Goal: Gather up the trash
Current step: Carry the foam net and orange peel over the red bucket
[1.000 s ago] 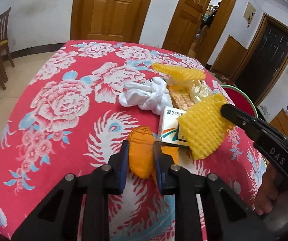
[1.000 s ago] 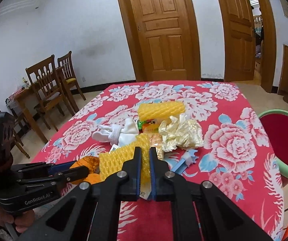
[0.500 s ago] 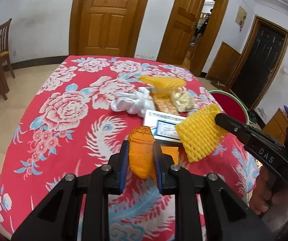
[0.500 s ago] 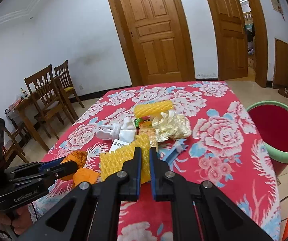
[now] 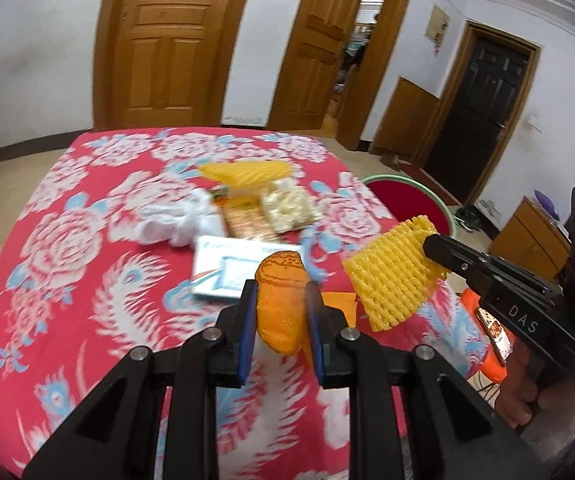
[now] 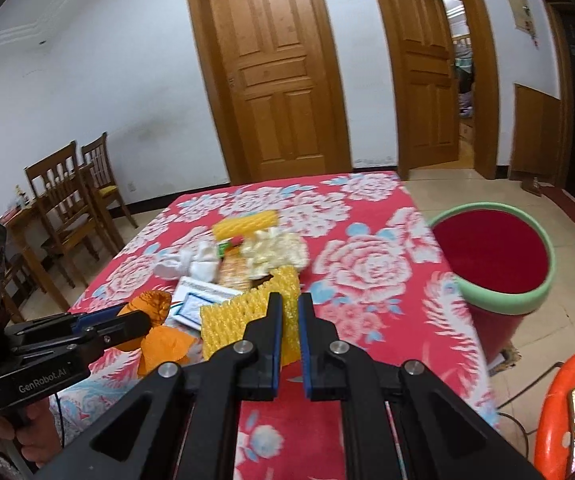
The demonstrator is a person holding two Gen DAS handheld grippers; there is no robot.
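My left gripper (image 5: 281, 292) is shut on an orange foam net (image 5: 281, 304), held above the red flowered tablecloth (image 5: 67, 240). My right gripper (image 6: 289, 304) is shut on a yellow foam net (image 6: 243, 316), which also shows at the right of the left wrist view as the yellow net (image 5: 391, 276). On the cloth lie a white box (image 5: 227, 266), a white sock bundle (image 5: 183, 222), another yellow foam net (image 5: 247, 172), a cream wrapper (image 5: 289, 210) and a cracker packet (image 5: 245, 218). A red bin with a green rim (image 6: 491, 256) stands off the table's right side.
Wooden chairs and a small table (image 6: 67, 200) stand at the left wall. An orange stool (image 6: 567, 408) sits low at the right, beside the bin. Wooden doors (image 6: 275, 80) line the far wall. A hand (image 5: 523, 404) grips the right gripper's handle.
Both grippers have lifted and pulled back from the pile with their foam nets, so the table's trash looks farther away. The bin has come into fuller view at the right.
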